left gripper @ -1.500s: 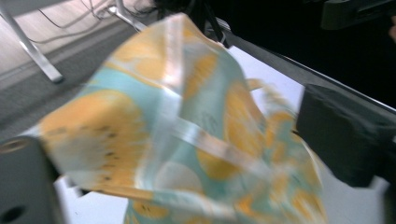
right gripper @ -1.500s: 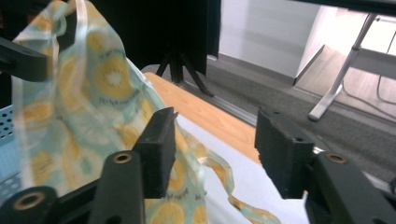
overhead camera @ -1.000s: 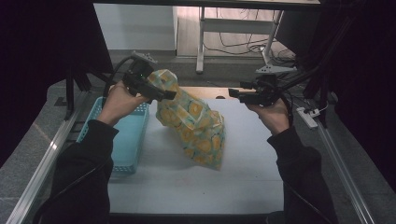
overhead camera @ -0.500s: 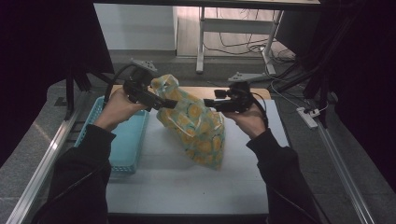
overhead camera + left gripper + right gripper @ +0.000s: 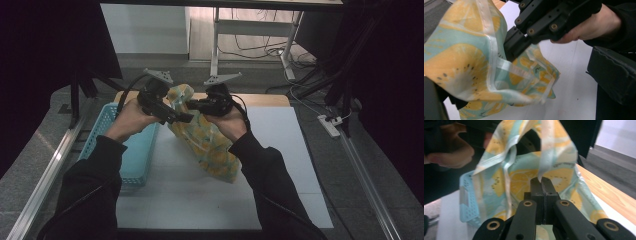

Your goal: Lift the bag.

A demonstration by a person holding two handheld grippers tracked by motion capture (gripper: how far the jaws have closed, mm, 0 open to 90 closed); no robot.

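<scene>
- The lemon-print plastic bag hangs between my two tools, its top held up over the counter and its lower end resting on the white surface, long axis slanting down and away from the jaws toward my right forearm.
- My right hand-held gripper has just been closing, and its jaws now stand clenched on a strip of the bag's clear top rim; the bag's body lies straight ahead of those jaws, just past the tips.
- My left hand-held gripper grasps the opposite side of the bag's mouth; in the left gripper view the film drapes over its jaw at lower left, so I judge it clamped on the bag.
- Both hands sit equally close to the opening; I judge that the coming move turns on drawing the two rims apart, each tool pulling away from the other.
- A light blue basket waits on the left tool's outer side, just beside the bag.
</scene>
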